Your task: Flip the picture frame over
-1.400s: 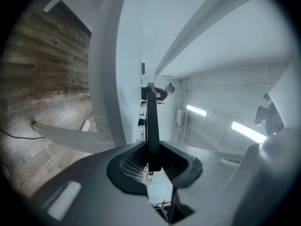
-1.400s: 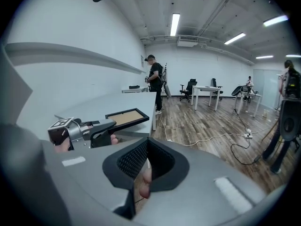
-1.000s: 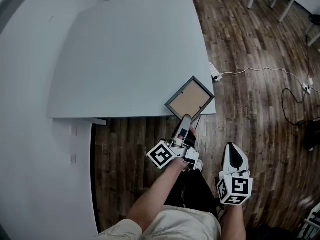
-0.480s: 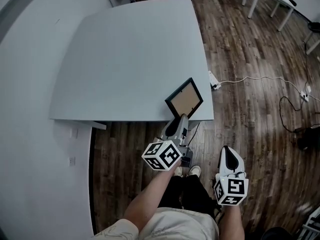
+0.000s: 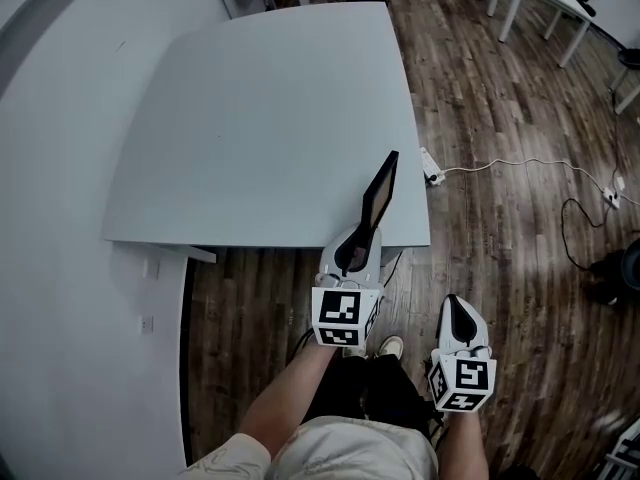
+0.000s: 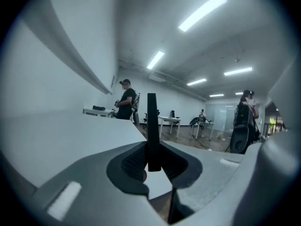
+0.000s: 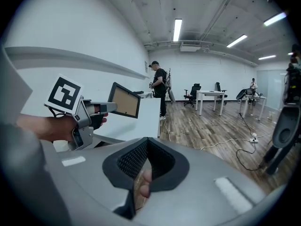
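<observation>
**Q:** While the frame [image 5: 378, 193] stands on edge, which step is in hand?

**A:** Mid-flip, by judgement. The table [image 5: 250, 118] is the work surface, and the frame is raised over its near right corner. The frame is close to vertical, and its brown face is turned toward the person's right side. No view shows whether its lower edge touches the tabletop.

**Q:** State of each gripper?

**A:** The left gripper [image 5: 362, 230] pinches the frame at its near lower part. In the left gripper view the dark frame edge rises straight up between the pads. The right gripper [image 5: 460, 306] hangs low beside the person's leg, well apart from the table. Its jaws are pressed together on nothing.

**Q:** What does the next move call for?

**A:** Probably further wrist rotation in the same direction, so the brown face goes down toward the tabletop. Lower the frame flat and clear of the table edge. Part the jaws only once the tabletop bears it.

**Q:** Risk?

**A:** The frame is held at one point only, so it may pivot or slip in the pads.
</observation>
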A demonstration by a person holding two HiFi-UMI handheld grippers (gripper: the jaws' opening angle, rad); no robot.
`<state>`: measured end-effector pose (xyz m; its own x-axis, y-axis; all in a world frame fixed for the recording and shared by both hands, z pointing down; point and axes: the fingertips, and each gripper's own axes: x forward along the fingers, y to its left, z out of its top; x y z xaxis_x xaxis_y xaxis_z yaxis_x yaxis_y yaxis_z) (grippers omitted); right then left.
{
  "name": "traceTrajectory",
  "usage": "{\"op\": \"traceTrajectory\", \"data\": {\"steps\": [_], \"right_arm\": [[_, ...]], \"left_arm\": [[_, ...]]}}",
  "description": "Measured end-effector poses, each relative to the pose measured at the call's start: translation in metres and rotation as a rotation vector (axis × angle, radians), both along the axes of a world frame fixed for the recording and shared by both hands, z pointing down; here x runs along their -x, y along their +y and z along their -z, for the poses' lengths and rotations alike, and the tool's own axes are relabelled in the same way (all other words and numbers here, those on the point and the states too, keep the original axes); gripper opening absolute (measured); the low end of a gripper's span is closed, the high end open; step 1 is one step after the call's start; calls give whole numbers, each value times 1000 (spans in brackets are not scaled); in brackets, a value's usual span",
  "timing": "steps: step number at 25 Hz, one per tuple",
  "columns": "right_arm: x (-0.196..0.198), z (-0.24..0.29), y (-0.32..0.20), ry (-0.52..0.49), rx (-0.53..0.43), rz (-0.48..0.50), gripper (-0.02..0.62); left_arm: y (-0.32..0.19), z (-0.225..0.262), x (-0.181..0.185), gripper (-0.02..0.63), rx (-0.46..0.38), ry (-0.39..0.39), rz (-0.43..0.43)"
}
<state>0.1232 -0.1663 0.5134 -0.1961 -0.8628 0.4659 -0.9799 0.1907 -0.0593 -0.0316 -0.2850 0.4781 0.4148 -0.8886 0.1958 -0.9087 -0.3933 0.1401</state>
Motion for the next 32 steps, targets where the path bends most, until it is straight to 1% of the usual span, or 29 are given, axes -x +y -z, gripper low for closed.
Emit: {"op": "traceTrajectory", "data": {"steps": [6,13,18,24,27,32], "right_arm": [[2,0,-3,-8,4,4,26],[1,-3,-2,-14,7,6,26],[-4,-6,4,-20,9,1,26],[-2,-6,1,-22,15,-6,26],[-2,-6,3,-21,15,-6,26],[-6,-9,7,-23,15,-9,26]], "left_arm": [[-3,4,-10,71,-114,-328,-68],[-1,-12,-22,71,-195,-663,-135],[3,-28,-29,71,-211,-822,-169],[5,-48,-31,71,-265,-1018,-241],[13,-61,-35,71,-284,-1093,-294],[27,-77,-47,71,-323,-1192,-360]]}}
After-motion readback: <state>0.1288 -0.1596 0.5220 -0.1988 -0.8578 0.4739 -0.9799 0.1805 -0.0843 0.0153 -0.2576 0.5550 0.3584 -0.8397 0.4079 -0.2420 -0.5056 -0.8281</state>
